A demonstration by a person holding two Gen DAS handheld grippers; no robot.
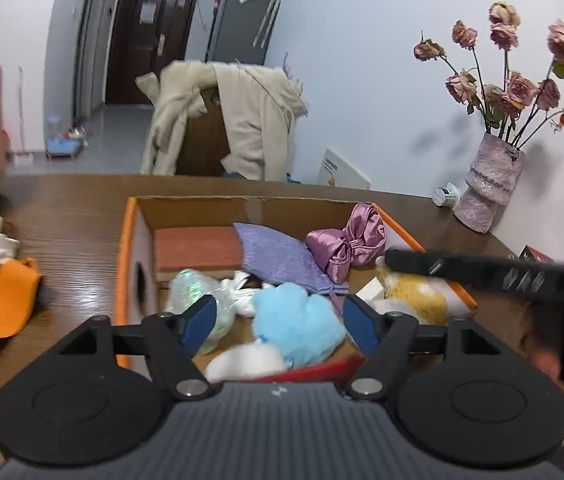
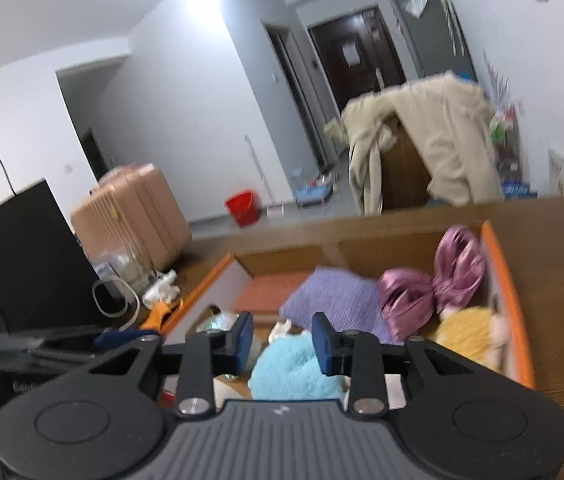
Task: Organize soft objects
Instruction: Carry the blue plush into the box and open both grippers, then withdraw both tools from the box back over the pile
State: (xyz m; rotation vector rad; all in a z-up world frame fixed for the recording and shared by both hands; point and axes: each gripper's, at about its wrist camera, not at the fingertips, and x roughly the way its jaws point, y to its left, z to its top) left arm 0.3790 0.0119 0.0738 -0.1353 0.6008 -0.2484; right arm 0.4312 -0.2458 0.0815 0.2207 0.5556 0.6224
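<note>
wooden table [image 1: 74,216] holds my cardboard box [image 1: 130,240] of soft toys. my left gripper [image 1: 280,322] and right gripper [image 2: 282,344] hover over the blue plush [image 1: 298,320], both released, grasping nothing.

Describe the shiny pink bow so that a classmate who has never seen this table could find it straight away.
Start at the orange-edged cardboard box on the wooden table. Look to its far right corner, on the side nearer the vase of dried roses. There lies the satin bow, beside the lilac ribbed cloth: it alone is glossy and knotted in the middle, while the blue and yellow plush nearby are fluffy.
</note>
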